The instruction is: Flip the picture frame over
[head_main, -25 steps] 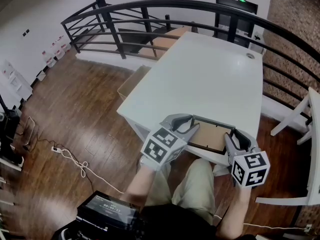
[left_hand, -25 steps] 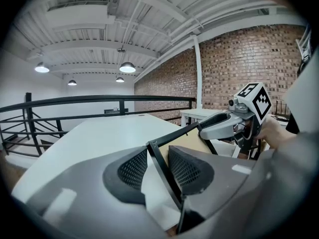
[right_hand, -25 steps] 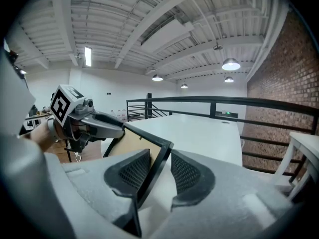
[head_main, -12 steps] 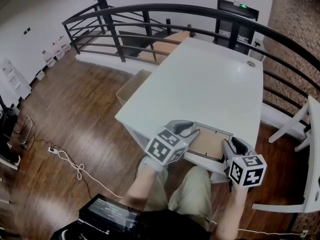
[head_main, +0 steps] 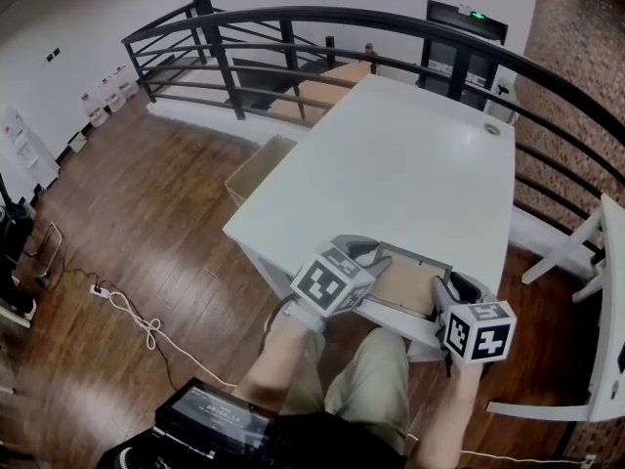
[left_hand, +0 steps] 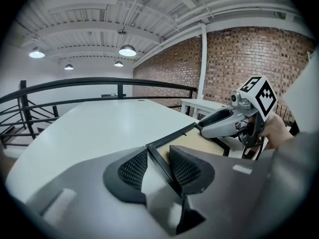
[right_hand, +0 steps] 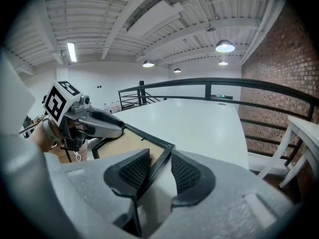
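The picture frame point(head_main: 406, 287) has a thin black border and shows its brown backing upward. It sits low at the near edge of the white table point(head_main: 400, 164), partly past the edge. My left gripper point(head_main: 377, 256) holds the frame's left rail point(left_hand: 164, 161); its jaws are opening slightly, with the rail still slanted across both pads. My right gripper point(head_main: 450, 288) is shut on the right rail near the far corner point(right_hand: 158, 161). Each gripper view shows the other gripper across the backing: the right one point(left_hand: 223, 123) and the left one point(right_hand: 97, 121).
A black railing point(head_main: 391, 18) curves around the table's far side. A white chair point(head_main: 596, 252) stands at the right. A cardboard box point(head_main: 256, 169) sits on the wood floor left of the table. My knees are under the near edge.
Both grippers have sunk a little with the frame, which now lies lower and flatter at the table's near edge.
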